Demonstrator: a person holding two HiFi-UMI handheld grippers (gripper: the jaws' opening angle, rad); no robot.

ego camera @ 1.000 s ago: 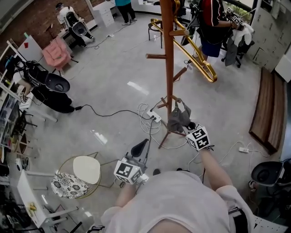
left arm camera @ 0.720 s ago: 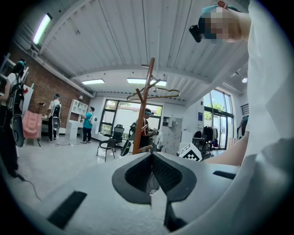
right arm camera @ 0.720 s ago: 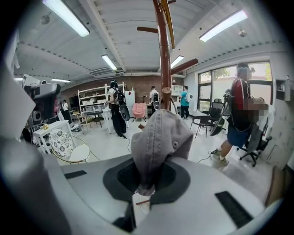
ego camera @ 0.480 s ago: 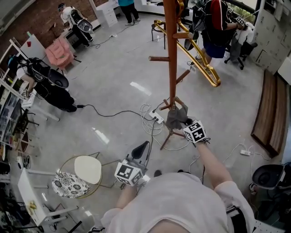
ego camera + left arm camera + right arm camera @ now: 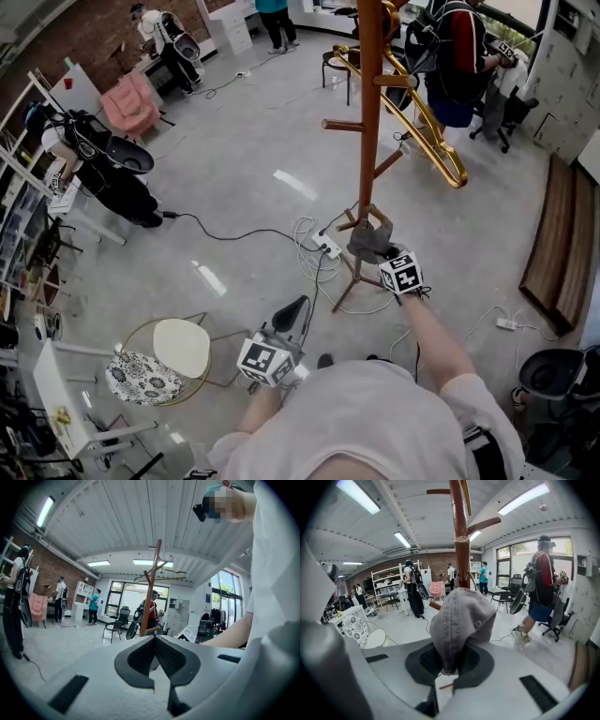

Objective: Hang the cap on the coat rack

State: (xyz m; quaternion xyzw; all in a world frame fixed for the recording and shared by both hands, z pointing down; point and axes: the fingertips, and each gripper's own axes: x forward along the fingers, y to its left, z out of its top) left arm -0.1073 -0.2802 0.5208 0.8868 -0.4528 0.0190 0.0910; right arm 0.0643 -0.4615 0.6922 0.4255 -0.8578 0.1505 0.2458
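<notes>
A grey cap hangs pinched between the jaws of my right gripper, which is shut on it. In the head view the cap is held up beside the lower trunk of the wooden coat rack, just ahead of the right gripper. The rack's trunk rises right behind the cap, with pegs branching off above. My left gripper hangs low near my body, jaws together and nothing in them; its own view shows the left gripper's tips meeting, with the rack far ahead.
A white power strip and cables lie on the floor by the rack's feet. A round white stool stands at the lower left. A gold frame lies beyond the rack. People stand around the room's edges.
My right gripper has carried the cap slightly up and closer to the rack's trunk. The left gripper has stayed about where it was.
</notes>
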